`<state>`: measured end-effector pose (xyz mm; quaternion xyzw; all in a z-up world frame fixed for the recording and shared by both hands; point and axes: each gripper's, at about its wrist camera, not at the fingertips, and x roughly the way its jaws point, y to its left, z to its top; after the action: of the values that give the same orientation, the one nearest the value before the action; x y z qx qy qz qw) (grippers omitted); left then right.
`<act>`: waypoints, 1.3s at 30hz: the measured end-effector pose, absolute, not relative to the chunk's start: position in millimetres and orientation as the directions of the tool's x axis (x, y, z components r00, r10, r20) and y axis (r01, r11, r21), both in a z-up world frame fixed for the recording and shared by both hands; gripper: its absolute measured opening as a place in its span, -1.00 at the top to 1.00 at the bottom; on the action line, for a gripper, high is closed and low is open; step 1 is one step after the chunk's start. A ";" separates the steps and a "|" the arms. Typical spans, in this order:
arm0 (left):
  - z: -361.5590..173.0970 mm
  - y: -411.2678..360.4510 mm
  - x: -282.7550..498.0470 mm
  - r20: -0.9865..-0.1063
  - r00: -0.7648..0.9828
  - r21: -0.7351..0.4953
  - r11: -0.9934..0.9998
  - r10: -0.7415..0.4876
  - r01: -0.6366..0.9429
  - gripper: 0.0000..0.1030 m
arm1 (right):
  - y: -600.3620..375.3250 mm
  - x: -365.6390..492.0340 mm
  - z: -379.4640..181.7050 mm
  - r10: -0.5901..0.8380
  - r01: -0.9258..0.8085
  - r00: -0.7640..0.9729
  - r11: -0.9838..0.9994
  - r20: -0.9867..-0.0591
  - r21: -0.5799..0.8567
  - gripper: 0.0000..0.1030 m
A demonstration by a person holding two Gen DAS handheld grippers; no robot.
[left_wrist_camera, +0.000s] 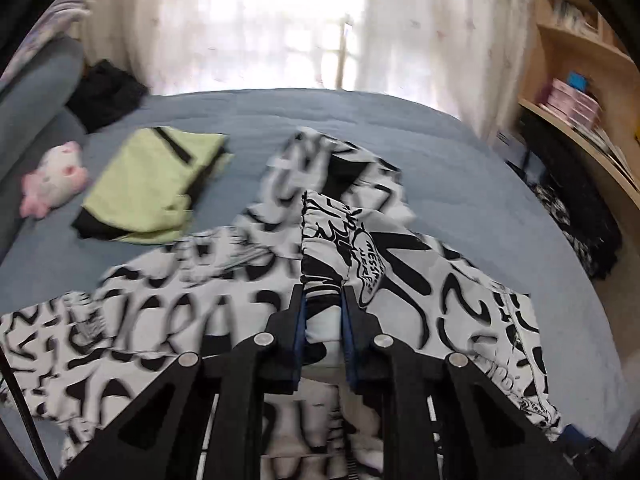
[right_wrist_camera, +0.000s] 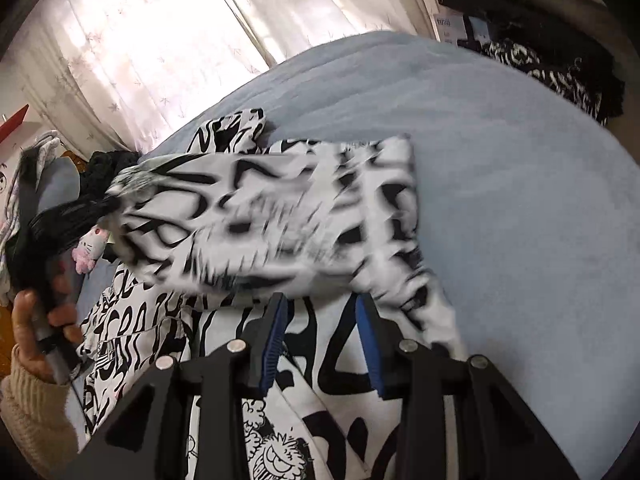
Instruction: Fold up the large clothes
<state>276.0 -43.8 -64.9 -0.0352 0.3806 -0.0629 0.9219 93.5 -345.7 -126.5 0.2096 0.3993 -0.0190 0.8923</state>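
A large black-and-white graffiti-print garment (left_wrist_camera: 168, 308) lies spread over the blue bed (left_wrist_camera: 480, 184). My left gripper (left_wrist_camera: 322, 292) is shut on a bunched cuff of this garment, lifted above the rest. In the right wrist view the same garment (right_wrist_camera: 280, 216) is blurred, one part raised and swung across the bed (right_wrist_camera: 520, 184). My right gripper (right_wrist_camera: 320, 300) is open just above the cloth, with nothing between its blue pads (right_wrist_camera: 370, 340). The left gripper (right_wrist_camera: 108, 204) shows at the left of that view, held by a hand and shut on the raised part.
A folded light-green and black garment (left_wrist_camera: 156, 188) lies at the left on the bed, next to a pink-and-white plush toy (left_wrist_camera: 52, 180). Dark clothes (left_wrist_camera: 104, 92) lie by the headboard. Wooden shelves (left_wrist_camera: 576, 92) stand at the right. A curtained window is behind.
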 end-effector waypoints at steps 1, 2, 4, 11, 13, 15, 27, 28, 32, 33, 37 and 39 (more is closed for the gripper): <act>-73.1 -32.7 274.0 -0.708 0.695 -0.109 0.992 -0.123 0.064 0.72 | -347.0 95.1 -124.7 0.119 0.208 0.680 0.915 -0.723 0.346 0.30; -83.0 -25.9 273.5 -0.724 0.681 -0.103 0.993 -0.110 0.050 0.71 | -348.8 97.9 -124.2 0.104 0.220 0.676 0.916 -0.730 0.334 0.30; -121.5 -9.0 275.9 -0.790 0.604 -0.111 0.994 -0.100 0.018 0.69 | -354.0 105.9 -125.3 0.077 0.250 0.661 0.915 -0.747 0.315 0.30; -182.6 15.9 284.3 -0.863 0.466 -0.232 0.972 -0.194 -0.024 0.32 | -384.3 143.5 -123.4 0.091 0.307 0.656 0.874 -0.749 0.376 -0.61; -181.1 17.9 286.5 -0.858 0.470 -0.252 0.967 -0.207 -0.034 0.11 | -396.2 164.7 -121.7 0.084 0.315 0.650 0.875 -0.755 0.369 -0.61; -181.7 19.1 291.8 -0.853 0.481 -0.248 0.968 -0.203 -0.032 -0.06 | -406.2 188.0 -126.2 0.076 0.326 0.627 0.878 -0.776 0.350 -0.61; -197.2 -12.9 308.7 -0.881 0.440 -0.145 0.984 -0.176 0.104 -0.06 | -454.9 277.0 -202.2 0.197 0.431 0.455 0.804 -0.869 0.408 -0.57; -195.8 -16.2 308.2 -0.880 0.447 -0.123 0.986 -0.160 0.110 -0.04 | -457.7 278.1 -205.4 0.223 0.426 0.465 0.792 -0.857 0.438 -0.41; -184.6 -17.7 306.7 -0.863 0.490 -0.093 0.991 -0.127 0.092 0.27 | -461.1 274.0 -190.8 0.229 0.396 0.546 0.777 -0.806 0.489 0.95; -181.2 -16.7 306.2 -0.855 0.504 -0.093 0.992 -0.124 0.086 0.35 | -456.4 271.1 -181.7 0.200 0.374 0.568 0.801 -0.798 0.467 0.96; -167.3 -16.8 299.1 -0.813 0.576 -0.056 0.996 -0.085 0.069 0.51 | -431.0 252.4 -140.5 0.046 0.312 0.671 0.888 -0.740 0.338 0.96; -169.3 -22.9 297.7 -0.806 0.591 0.000 0.998 -0.036 0.062 0.51 | -419.7 251.2 -134.7 -0.041 0.307 0.688 0.921 -0.724 0.239 0.96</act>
<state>297.7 -22.9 -169.3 0.0140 0.4513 -0.0275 0.8918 251.2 -419.7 -134.7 0.1733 0.3829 -0.0964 0.9022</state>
